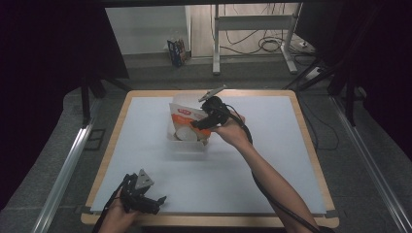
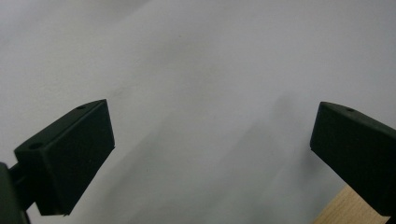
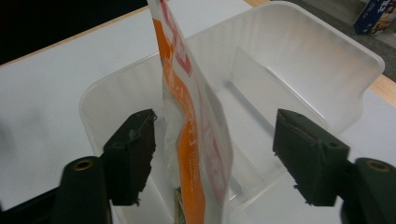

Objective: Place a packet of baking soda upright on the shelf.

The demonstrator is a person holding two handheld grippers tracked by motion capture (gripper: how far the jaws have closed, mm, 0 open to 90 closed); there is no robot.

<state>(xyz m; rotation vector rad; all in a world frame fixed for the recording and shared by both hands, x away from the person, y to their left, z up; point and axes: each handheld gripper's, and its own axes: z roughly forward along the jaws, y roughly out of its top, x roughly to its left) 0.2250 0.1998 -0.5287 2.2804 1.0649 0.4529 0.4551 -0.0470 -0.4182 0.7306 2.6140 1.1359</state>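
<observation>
An orange and white pouch (image 1: 187,118) stands upright in a clear plastic bin (image 1: 180,98) near the middle of the table. My right gripper (image 1: 197,125) reaches in from the right and is open. In the right gripper view the pouch (image 3: 196,121) rises between the jaws of that gripper (image 3: 217,140). The left pad sits close beside the pouch, the right pad well clear of it. The bin's wall (image 3: 303,42) curves behind. My left gripper (image 1: 159,204) rests at the table's front left corner. It is open with nothing between its jaws (image 2: 212,135).
A white mat (image 1: 272,160) covers the wooden table (image 1: 311,145); its wooden edge (image 2: 348,207) lies just beside the left gripper. Beyond the table stand desk legs with cables (image 1: 272,43) and a small blue box (image 1: 178,51) on the floor.
</observation>
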